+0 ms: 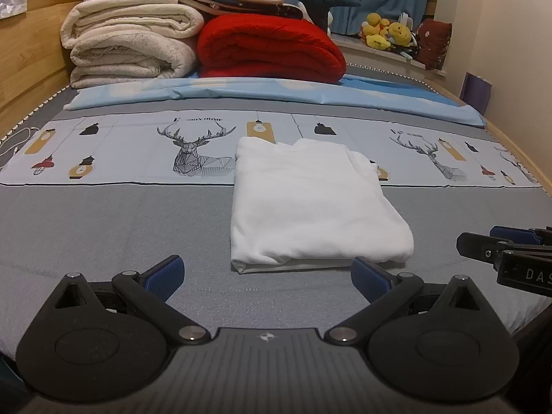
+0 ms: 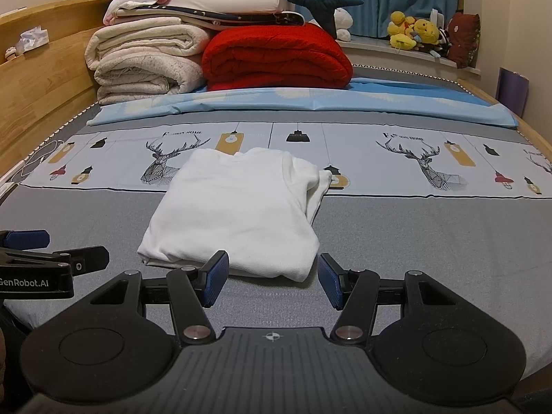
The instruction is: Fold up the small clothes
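Observation:
A white garment (image 1: 310,203) lies folded into a neat rectangle on the grey bed sheet (image 1: 103,227); it also shows in the right wrist view (image 2: 238,214). My left gripper (image 1: 267,276) is open and empty, just in front of the garment's near edge. My right gripper (image 2: 272,281) is open and empty, its fingers level with the garment's near right corner. The right gripper shows at the right edge of the left wrist view (image 1: 510,248). The left gripper shows at the left edge of the right wrist view (image 2: 41,255).
Folded cream blankets (image 1: 131,41) and a red blanket (image 1: 269,48) are stacked at the head of the bed with a blue sheet (image 1: 276,93) in front. A wooden headboard (image 1: 24,69) runs along the left. Plush toys (image 1: 386,34) sit on the far sill.

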{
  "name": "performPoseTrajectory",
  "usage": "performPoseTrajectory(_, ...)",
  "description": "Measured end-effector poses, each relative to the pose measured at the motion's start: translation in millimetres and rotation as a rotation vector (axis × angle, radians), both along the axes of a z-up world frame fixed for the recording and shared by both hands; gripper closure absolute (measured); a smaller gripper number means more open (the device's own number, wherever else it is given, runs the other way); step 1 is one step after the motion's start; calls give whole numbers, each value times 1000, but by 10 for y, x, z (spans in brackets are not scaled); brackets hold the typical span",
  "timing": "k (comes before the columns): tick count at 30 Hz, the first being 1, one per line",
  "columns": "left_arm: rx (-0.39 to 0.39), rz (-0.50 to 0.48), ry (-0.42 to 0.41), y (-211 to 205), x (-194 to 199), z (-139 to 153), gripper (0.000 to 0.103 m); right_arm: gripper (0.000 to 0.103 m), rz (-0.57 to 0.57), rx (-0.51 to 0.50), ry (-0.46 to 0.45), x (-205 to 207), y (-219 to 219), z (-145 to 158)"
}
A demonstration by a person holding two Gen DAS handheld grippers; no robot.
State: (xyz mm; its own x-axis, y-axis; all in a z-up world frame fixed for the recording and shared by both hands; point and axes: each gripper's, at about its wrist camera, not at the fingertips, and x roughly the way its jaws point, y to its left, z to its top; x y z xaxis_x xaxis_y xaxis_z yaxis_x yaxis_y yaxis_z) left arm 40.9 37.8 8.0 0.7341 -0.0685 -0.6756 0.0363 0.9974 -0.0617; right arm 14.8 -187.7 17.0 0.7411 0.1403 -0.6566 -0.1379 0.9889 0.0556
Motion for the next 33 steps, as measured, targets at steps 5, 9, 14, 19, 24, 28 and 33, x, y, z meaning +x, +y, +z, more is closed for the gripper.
performPoseTrajectory(5, 0, 0, 0, -6, -2, -2, 0, 44, 0, 0, 1, 1, 1, 0)
performPoseTrajectory(9, 0, 1, 0, -10, -2, -2, 0, 44, 0, 0, 1, 3, 0, 4)
performPoseTrajectory(14, 5, -3, 0, -16, -3, -9, 0, 44, -2, 3, 0, -7, -5, -7)
performPoseTrajectory(19, 4, -15, -1, -1, -11, -20, 0, 44, 0, 3, 2, -17, -3, -26)
performPoseTrajectory(24, 0, -15, -1, 10, -10, -19, 0, 44, 4, 1, 3, -23, -5, -32)
performPoseTrajectory(28, 0, -18, -4, 12, -13, -15, 0, 44, 5, 0, 5, -27, -6, -31)
performPoseTrajectory(33, 0, -18, -14, 28, -21, -4, 0, 44, 4, 0, 6, -23, -10, -30)
